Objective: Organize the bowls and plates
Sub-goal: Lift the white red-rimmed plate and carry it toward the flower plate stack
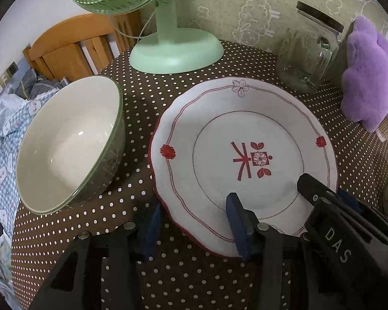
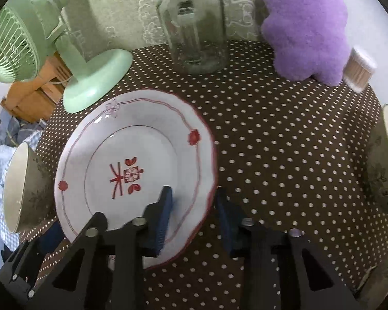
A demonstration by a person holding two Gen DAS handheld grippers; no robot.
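Both grippers straddle the near rim of the plate (image 1: pixel 245 155), which lies flat on the dotted table (image 1: pixel 194 279). The left gripper (image 1: pixel 194 230) and right gripper (image 2: pixel 194 219) each stand open with 1 finger over it, gripping nothing. Glazed ceramic looks stiff, slippery and breakable; pinch the rim squarely. A green bowl (image 1: pixel 69 144) sits left of it.
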